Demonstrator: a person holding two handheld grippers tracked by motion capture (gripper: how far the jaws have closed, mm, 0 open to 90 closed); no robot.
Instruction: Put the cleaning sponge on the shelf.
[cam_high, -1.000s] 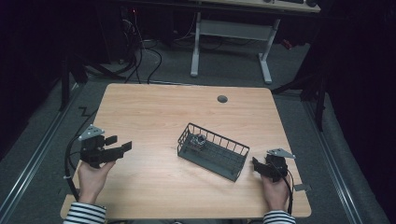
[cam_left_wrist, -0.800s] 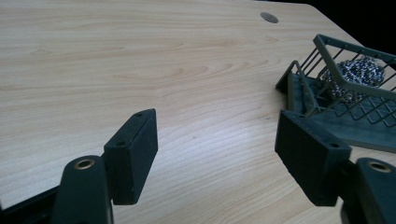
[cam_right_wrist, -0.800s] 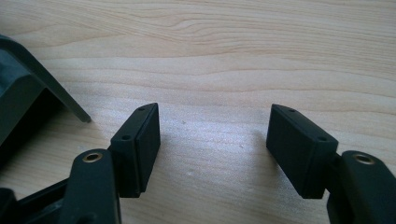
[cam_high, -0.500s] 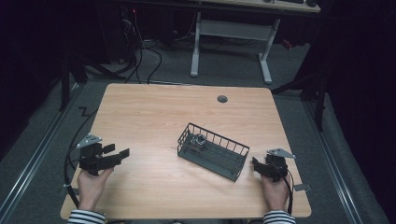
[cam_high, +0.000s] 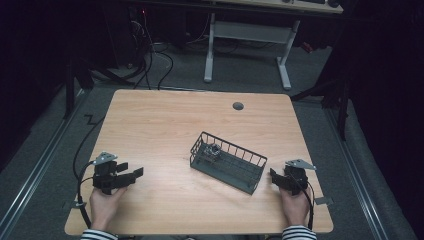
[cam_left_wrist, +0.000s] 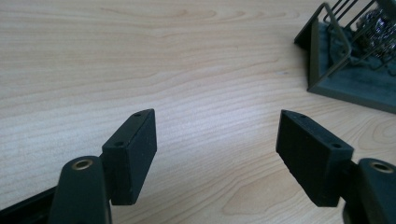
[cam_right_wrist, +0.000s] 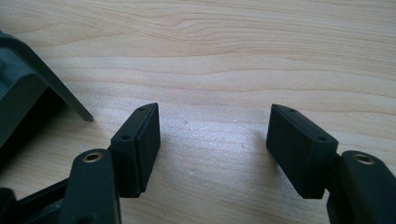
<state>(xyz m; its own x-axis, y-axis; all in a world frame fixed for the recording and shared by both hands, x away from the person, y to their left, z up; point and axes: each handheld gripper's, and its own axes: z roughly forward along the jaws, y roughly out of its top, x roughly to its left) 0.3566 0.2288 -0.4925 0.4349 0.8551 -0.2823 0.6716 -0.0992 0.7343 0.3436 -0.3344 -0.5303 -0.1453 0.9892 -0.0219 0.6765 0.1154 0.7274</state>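
A dark wire basket lies at an angle on the wooden table, right of the middle. A small shiny metallic thing sits in its left end. My left gripper is held low over the table's front left and points right toward the basket. Its jaws are open with bare wood between them. The basket's corner and the shiny thing lie ahead to the right. My right gripper rests just right of the basket, open and empty. The basket's edge is at its left.
A round cable hole sits near the table's far edge. Beyond the table stands a white-legged desk frame, with cables on the dark floor. A black cable trails off the table's left edge from my left gripper.
My left hand has come down toward the table and a little nearer its front edge. The right hand and the basket have kept still.
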